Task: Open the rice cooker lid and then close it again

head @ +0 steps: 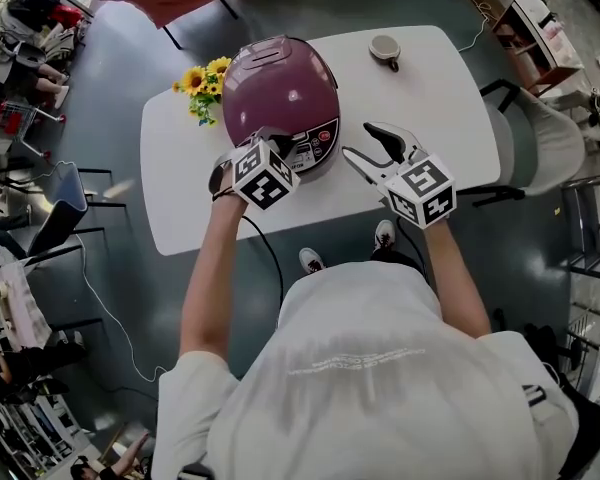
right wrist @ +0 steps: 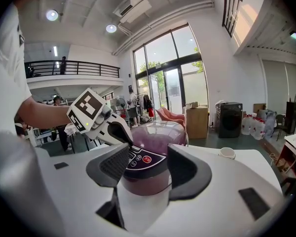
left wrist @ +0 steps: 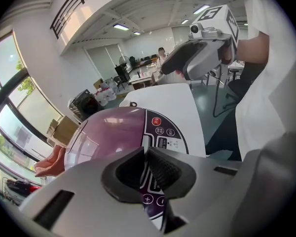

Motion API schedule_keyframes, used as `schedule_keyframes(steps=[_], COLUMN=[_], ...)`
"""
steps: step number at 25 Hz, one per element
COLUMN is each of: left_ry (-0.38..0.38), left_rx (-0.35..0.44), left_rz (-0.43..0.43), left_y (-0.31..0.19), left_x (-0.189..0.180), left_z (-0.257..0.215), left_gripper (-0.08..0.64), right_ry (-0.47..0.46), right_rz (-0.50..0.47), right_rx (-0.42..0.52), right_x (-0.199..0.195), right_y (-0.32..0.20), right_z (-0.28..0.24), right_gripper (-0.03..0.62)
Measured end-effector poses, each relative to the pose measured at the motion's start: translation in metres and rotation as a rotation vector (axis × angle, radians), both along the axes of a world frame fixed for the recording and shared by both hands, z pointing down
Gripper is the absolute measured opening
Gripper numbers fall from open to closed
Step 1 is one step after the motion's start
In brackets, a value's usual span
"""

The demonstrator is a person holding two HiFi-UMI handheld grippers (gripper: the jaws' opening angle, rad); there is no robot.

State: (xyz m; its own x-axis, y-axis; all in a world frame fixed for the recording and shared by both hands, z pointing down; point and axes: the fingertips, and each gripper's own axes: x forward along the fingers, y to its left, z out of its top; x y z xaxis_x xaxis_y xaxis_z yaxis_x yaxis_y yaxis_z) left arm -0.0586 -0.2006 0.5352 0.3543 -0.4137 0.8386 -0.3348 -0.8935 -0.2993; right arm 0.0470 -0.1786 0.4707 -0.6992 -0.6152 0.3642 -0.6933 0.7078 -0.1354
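Note:
A purple rice cooker (head: 280,88) stands on the white table (head: 430,88) with its lid down. My left gripper (head: 277,138) is shut with nothing between its pads, and its tips rest at the cooker's front control panel (left wrist: 163,132), right by the silver strip in the lid's front edge. In the right gripper view the left gripper (right wrist: 124,131) points down onto the panel of the rice cooker (right wrist: 155,142). My right gripper (head: 372,149) stands open and empty just right of the cooker, aimed at its side. The right gripper (left wrist: 200,56) also shows in the left gripper view, beyond the rice cooker (left wrist: 108,132).
A bunch of sunflowers (head: 204,83) sits at the cooker's left. A small white cup (head: 385,50) stands at the table's far side, and the cup (right wrist: 227,152) shows in the right gripper view too. A grey chair (head: 535,143) is at the table's right end. A black cord (head: 270,258) hangs off the near edge.

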Motion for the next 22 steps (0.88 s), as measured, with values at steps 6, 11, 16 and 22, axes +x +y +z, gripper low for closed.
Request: schedule_keyframes(steps=[6, 11, 16, 22], left_ry=[0.013, 0.027, 0.011, 0.017], left_rx=[-0.038, -0.042, -0.053, -0.061], left_rz=[-0.021, -0.038, -0.045, -0.062], left_y=[-0.0020, -0.0011, -0.0024, -0.0024], left_x=[-0.0010, -0.0017, -0.0016, -0.0013], left_z=[0.0006, -0.0014, 0.0007, 0.0020], left_gripper=[0.040, 0.040, 0.040, 0.040], right_ry=[0.000, 0.004, 0.003, -0.001], right_rz=[-0.011, -0.016, -0.022, -0.033], right_rx=[-0.007, -0.009, -0.014, -0.019], right_x=[-0.0037, -0.0033, -0.0067, -0.0091], right_y=[-0.0023, -0.0040, -0.0065, -0.0080], right_z=[0.0030, 0.0021, 0.0051, 0.0094], right_gripper=[0.259, 0.259, 0.259, 0.259])
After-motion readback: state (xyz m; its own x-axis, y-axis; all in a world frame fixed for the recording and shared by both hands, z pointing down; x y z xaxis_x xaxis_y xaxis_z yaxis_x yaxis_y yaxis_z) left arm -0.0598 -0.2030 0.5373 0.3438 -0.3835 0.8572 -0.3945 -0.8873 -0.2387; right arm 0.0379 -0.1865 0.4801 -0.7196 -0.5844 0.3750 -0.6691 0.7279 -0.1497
